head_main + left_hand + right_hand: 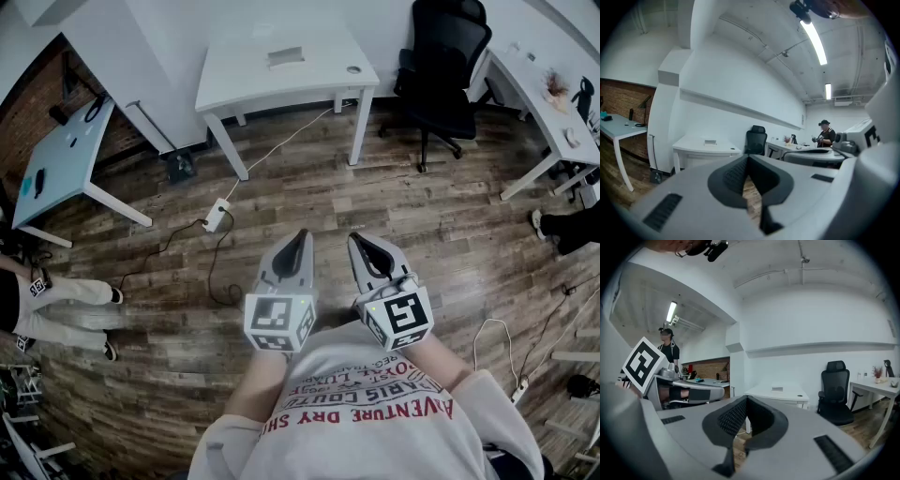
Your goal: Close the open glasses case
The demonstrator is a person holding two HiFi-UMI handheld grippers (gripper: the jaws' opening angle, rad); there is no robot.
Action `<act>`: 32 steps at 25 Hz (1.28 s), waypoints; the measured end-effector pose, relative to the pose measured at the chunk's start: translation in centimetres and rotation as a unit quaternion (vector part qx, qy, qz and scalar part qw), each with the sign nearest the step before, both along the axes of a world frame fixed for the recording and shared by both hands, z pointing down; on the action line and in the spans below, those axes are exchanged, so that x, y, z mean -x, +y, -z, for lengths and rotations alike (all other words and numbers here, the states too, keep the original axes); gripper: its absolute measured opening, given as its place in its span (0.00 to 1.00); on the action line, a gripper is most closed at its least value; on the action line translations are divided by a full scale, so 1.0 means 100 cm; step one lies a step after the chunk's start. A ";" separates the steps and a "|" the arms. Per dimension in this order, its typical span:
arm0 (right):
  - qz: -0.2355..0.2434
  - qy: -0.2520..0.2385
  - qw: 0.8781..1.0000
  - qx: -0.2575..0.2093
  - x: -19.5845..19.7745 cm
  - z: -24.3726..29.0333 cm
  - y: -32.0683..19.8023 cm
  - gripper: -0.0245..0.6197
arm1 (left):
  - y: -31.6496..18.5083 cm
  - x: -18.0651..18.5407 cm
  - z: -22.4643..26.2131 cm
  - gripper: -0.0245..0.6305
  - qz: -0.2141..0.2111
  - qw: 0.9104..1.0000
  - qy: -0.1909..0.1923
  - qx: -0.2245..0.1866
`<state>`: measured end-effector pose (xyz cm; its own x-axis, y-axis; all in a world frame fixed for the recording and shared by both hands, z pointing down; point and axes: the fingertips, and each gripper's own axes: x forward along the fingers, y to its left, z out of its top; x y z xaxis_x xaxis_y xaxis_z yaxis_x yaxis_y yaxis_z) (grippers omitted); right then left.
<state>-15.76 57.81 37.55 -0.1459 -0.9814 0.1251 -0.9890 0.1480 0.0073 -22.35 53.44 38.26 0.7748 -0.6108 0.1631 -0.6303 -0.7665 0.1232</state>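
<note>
Left claw (300, 236) and right claw (360, 240): both closed, nothing gripped, held side by side at the chest. No glasses case can be made out in any view. A small flat item (286, 56), unidentifiable, is noted near the far edge of the white surface (234, 75) straight ahead. Neither claw is judged nearer.

Dark wood-plank floor (394, 216) runs wall to wall. A white desk (281, 70) stands against the white wall (811, 319), with a black office chair (441, 75) just to its right and another white desk (539, 103) beyond that. Over on the left, a pale table (56, 164) sits by the brick wall (623, 101). A power strip (217, 215) lies on the planks, cable trailing. Tube lights (814, 40) glow on the ceiling.
</note>
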 end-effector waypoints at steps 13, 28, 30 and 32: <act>-0.003 -0.031 1.000 -0.002 -0.001 0.001 -0.005 0.06 | -0.002 -0.003 0.002 0.03 -0.017 1.000 -0.011 -0.010; -0.010 -0.056 0.997 0.057 -0.029 -0.047 -0.052 0.05 | -0.041 -0.016 -0.037 0.03 -0.015 0.999 -0.026 0.033; -0.006 -0.059 0.997 0.057 -0.039 -0.046 -0.072 0.06 | -0.059 -0.023 -0.037 0.03 -0.006 0.999 -0.029 0.036; 0.000 -0.059 0.997 0.058 -0.048 -0.044 -0.094 0.06 | -0.080 -0.030 -0.036 0.03 0.003 0.999 -0.031 0.038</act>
<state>-10.95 48.36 41.98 -0.1660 -0.9612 0.2205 -0.9819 0.1405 -0.1267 -19.35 45.39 41.90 0.7577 -0.6003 0.2559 -0.6437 -0.7520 0.1418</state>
